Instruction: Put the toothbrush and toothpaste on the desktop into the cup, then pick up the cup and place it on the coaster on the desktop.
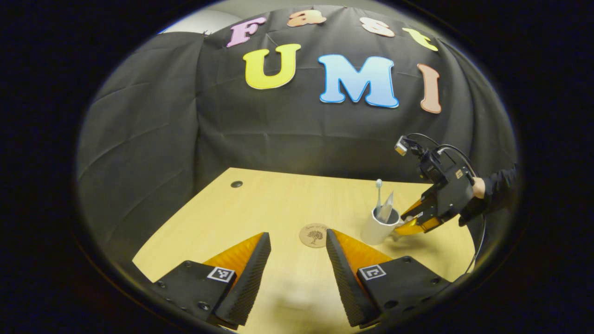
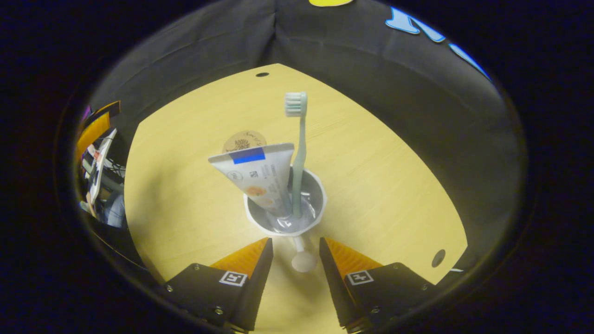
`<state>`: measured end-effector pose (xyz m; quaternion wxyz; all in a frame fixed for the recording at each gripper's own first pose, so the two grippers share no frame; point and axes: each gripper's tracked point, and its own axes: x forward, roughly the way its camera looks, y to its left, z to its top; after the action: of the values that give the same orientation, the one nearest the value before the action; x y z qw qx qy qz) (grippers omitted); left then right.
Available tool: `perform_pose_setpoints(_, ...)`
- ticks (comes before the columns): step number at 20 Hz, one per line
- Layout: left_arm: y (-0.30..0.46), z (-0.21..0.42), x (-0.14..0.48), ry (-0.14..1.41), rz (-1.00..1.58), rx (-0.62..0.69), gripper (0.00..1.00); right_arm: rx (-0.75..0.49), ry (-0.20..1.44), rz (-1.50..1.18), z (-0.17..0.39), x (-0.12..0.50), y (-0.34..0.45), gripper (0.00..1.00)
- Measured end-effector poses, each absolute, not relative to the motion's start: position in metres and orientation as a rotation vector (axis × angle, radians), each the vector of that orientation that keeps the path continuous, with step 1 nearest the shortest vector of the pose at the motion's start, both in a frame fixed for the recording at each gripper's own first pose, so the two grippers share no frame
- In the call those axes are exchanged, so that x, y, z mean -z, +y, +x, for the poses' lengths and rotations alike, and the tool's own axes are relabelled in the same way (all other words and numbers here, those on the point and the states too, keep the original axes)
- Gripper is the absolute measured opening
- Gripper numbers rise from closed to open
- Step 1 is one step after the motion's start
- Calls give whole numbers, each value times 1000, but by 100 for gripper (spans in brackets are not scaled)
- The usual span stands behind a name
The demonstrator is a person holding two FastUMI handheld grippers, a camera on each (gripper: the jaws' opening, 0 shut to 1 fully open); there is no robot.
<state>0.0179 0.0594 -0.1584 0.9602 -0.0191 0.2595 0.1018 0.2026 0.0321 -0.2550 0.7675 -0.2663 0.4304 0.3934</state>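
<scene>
With toothbrush (image 2: 297, 153) and toothpaste (image 2: 260, 178) already in the cup (image 2: 260, 221), my right gripper (image 2: 295, 264) fingers straddle its handle (image 2: 302, 260), spread, for lifting; my left gripper (image 1: 298, 262) fingers idle spread before the coaster (image 1: 314, 235).

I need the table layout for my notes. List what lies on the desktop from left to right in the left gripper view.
Dark hole in the desktop → coaster → cup holding the toothbrush and toothpaste → right gripper → hand holding it.

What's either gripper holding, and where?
Nothing. Right gripper is open, straddling the cup handle. Left gripper is open over the desk.
</scene>
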Motion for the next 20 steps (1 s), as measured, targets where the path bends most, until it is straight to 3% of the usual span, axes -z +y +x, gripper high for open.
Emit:
perform_pose_setpoints(2, 58, 18, 160, 531, -44, -207, 82, -857, 946, -582, 205, 260, 35, 61)
perform_pose_setpoints(4, 57, 17, 161, 533, -50, -205, 82, -850, 961, -599, 205, 266, 34, 53)
perform_pose_setpoints(5, 56, 18, 162, 534, -54, -205, 82, -841, 946, -622, 208, 265, 30, 45)
perform_pose_setpoints(6, 56, 19, 163, 536, -57, -207, 82, -843, 944, -623, 210, 267, 30, 26)
perform_pose_setpoints(10, 55, 19, 167, 539, -71, -210, 82, -839, 953, -615, 205, 261, 30, 21)
perform_pose_setpoints(11, 55, 20, 167, 539, -70, -209, 82, -837, 962, -616, 205, 264, 29, 16)
perform_pose_setpoints(20, 58, 24, 170, 529, -66, -222, 82, -814, 959, -587, 200, 264, 28, 16)
